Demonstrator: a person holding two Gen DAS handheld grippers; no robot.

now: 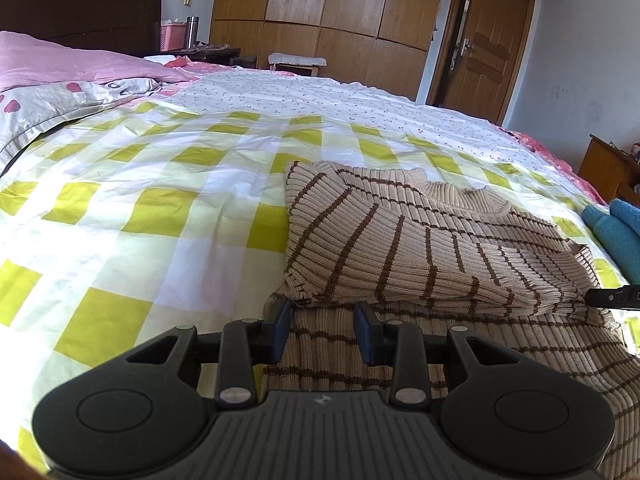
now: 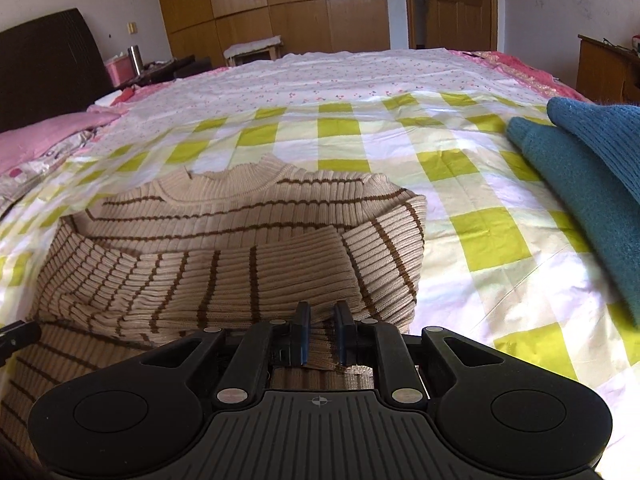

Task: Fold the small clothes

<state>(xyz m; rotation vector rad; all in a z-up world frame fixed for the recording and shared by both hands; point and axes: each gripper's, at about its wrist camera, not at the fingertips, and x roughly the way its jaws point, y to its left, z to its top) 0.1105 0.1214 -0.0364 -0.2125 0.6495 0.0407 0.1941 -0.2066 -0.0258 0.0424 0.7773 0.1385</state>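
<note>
A beige ribbed sweater with brown stripes [image 1: 400, 240] lies on the bed, both sleeves folded across its chest. It also shows in the right wrist view [image 2: 224, 248]. My left gripper [image 1: 324, 312] is open, its blue pads just above the sweater's lower body near its left edge, holding nothing. My right gripper [image 2: 320, 312] has its pads close together with a fold of the sweater's lower right part between them. The right gripper's tip shows at the right edge of the left wrist view [image 1: 612, 298].
The bed has a yellow-and-white checked sheet [image 1: 160, 208] and a floral sheet behind it [image 2: 320, 76]. Teal folded clothes [image 2: 580, 184] lie to the right. Pink bedding [image 1: 60, 64] is at the left. A wardrobe [image 1: 320, 12] and door stand behind.
</note>
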